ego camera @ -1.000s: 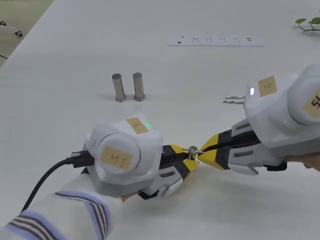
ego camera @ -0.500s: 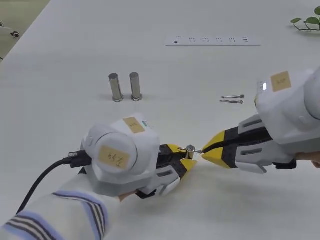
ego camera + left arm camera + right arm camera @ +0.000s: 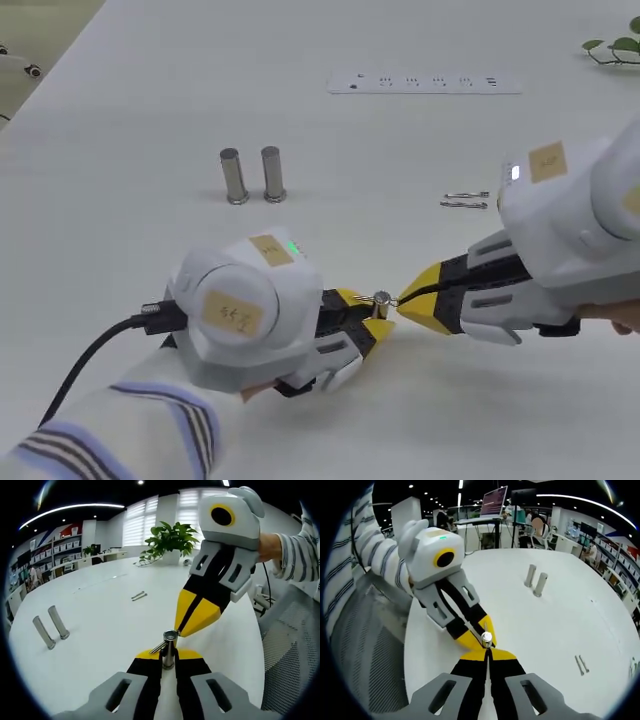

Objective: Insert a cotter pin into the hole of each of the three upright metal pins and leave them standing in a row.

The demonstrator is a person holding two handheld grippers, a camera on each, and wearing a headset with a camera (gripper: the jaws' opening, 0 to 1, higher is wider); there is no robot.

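Note:
My left gripper [image 3: 372, 312] [image 3: 169, 656] is shut on a short metal pin [image 3: 381, 299] [image 3: 169, 650], held upright just above the table. A thin cotter pin [image 3: 158, 647] pokes out of the pin's side near its top. My right gripper [image 3: 404, 298] [image 3: 488, 652] is shut on the cotter pin's other end, and its yellow tips touch the metal pin [image 3: 486, 637]. Two more metal pins [image 3: 231, 176] [image 3: 271, 173] stand side by side farther back on the left. Two loose cotter pins [image 3: 465, 199] [image 3: 139, 596] lie on the table at the right.
A white power strip [image 3: 424, 82] lies at the far side of the white table [image 3: 120, 120]. A potted plant [image 3: 615, 46] sits at the far right corner. A black cable [image 3: 85, 355] trails from my left gripper toward the near left.
My right gripper drew back to the right a little, then came left again until its tips met the held pin. The left gripper and the two standing pins stayed put.

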